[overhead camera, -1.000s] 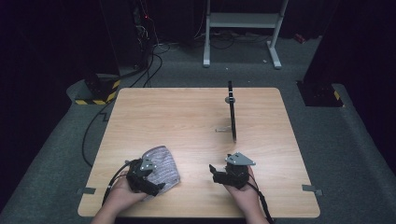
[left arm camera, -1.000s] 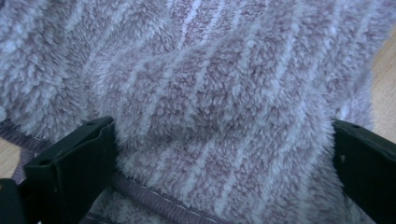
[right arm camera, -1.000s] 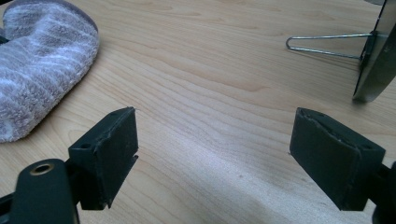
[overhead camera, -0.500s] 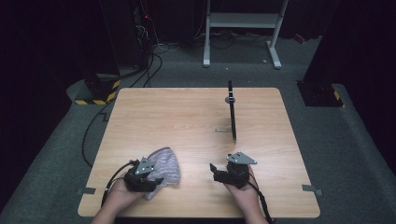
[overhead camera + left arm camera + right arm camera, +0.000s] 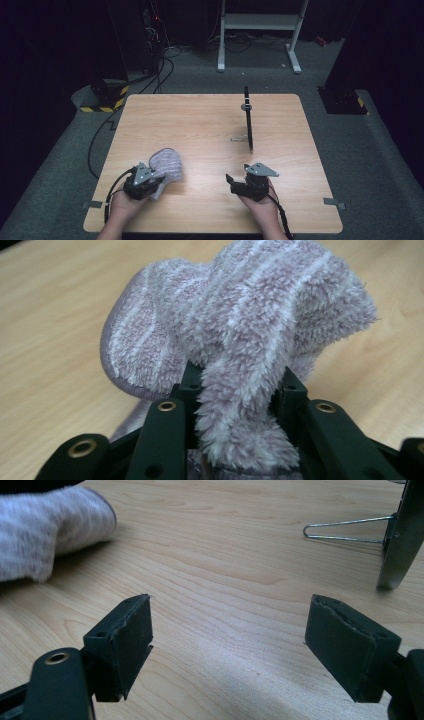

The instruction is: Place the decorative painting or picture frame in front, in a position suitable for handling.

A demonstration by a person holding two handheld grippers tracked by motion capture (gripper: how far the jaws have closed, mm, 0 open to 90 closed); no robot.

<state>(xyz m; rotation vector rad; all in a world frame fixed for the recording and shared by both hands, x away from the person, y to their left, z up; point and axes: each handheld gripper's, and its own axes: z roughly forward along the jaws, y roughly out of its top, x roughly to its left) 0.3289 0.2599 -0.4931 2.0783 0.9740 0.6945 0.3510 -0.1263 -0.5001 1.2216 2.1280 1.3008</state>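
Table [image 5: 210, 130] evenly lit — surroundings dark — close views sharp.

Your left tool [image 5: 235, 405] has just been closing: its jaws, open a second ago, now pinch a fold of the fuzzy lilac cloth [image 5: 240, 325] between them. The cloth, earlier spread flat on the tabletop [image 5: 210, 130], is now bunched and drawn up at the gripped end.
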